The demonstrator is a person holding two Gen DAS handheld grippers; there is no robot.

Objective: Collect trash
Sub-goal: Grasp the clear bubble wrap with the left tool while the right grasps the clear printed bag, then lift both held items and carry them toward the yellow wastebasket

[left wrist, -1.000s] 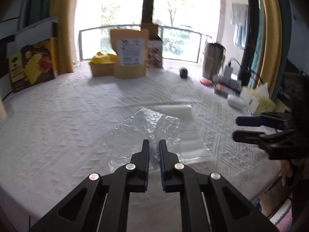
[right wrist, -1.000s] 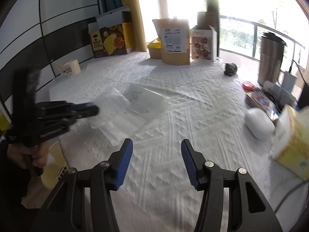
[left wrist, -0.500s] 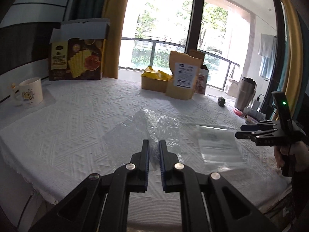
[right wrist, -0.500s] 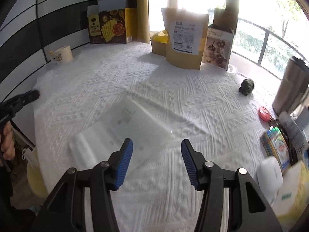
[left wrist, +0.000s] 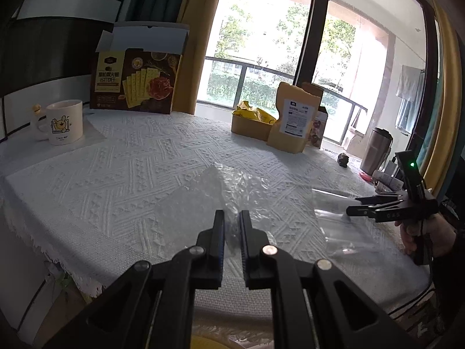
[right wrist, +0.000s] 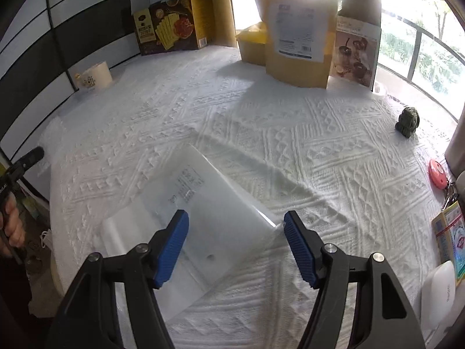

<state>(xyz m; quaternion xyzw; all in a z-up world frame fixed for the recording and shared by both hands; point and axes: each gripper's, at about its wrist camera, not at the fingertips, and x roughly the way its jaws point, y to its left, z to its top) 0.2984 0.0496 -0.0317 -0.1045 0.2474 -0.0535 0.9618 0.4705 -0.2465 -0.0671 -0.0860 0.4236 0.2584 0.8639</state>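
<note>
a: what's the left claw (left wrist: 231, 226) doing?

b: it's pinched nearly closed on a crumpled sheet of bubble wrap (left wrist: 221, 197) — the clear film runs up between the two fingers and spreads out over the white tablecloth (left wrist: 130, 168) on the counter.

a: and the right claw (right wrist: 235, 232)?

b: its jaws stand apart and have just been widening. nothing is pressed between the blue pads (right wrist: 171, 244). it points down over a flat clear plastic bag (right wrist: 209, 203) with small print on it; the bag lies on the cloth near the counter's near edge, and its far right corner sits just inside the right pad. i can't tell whether the pads touch the bag.

a: where do the two pieces of trash sit against each other?

b: from the left wrist view the flat bag is to the right of the bubble wrap, close by, with the right claw over it and a hand (left wrist: 427, 232) behind.

a: anything else on the counter?

b: a mug (left wrist: 62, 122) at the far left, a dark cracker box (left wrist: 136, 84) behind it, a yellow pouch with a white label (right wrist: 299, 37) at the far side — and a small dark figurine (right wrist: 408, 122) off to the right.
</note>
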